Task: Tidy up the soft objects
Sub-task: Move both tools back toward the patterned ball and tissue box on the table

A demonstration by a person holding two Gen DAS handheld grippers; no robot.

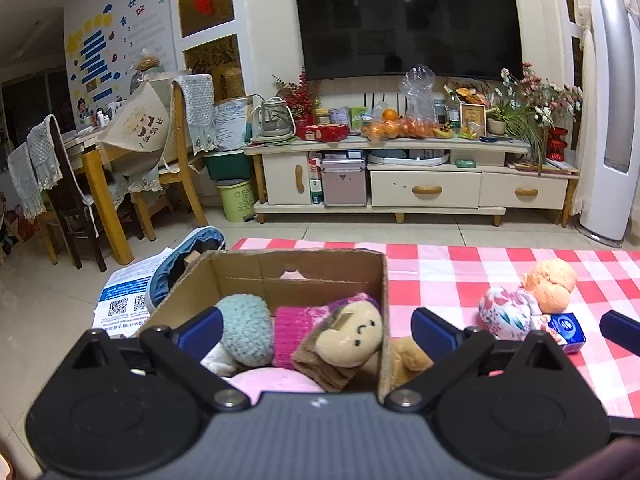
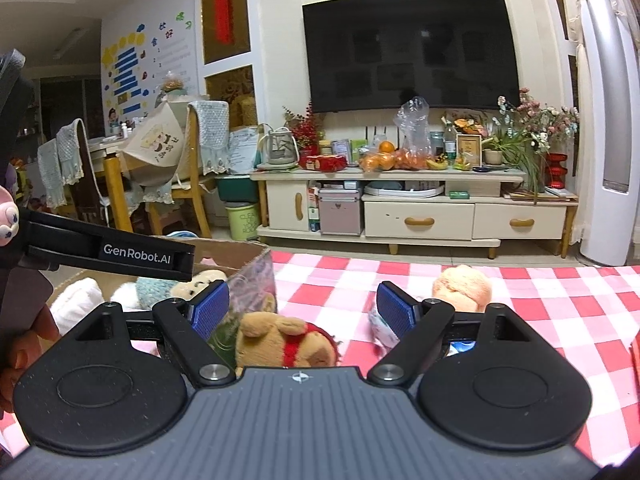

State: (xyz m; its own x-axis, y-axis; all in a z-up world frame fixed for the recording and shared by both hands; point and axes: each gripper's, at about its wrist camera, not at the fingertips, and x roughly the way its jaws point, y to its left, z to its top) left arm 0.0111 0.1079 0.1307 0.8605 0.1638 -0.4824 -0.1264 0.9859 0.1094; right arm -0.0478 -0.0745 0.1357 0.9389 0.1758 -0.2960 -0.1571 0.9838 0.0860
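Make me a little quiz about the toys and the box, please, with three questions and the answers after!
1. True or false: the cardboard box has no toys in it.
2. Which toy lies between the open right gripper's fingers? A) brown bear with a red collar B) a green frog C) a yellow duck
3. Fill in: the tablecloth is checked white and ____.

Key
1. False: the doll with the pink hat and a fuzzy teal toy lie inside, below the open left gripper.
2. A, the brown bear, which the pads do not press.
3. Red.
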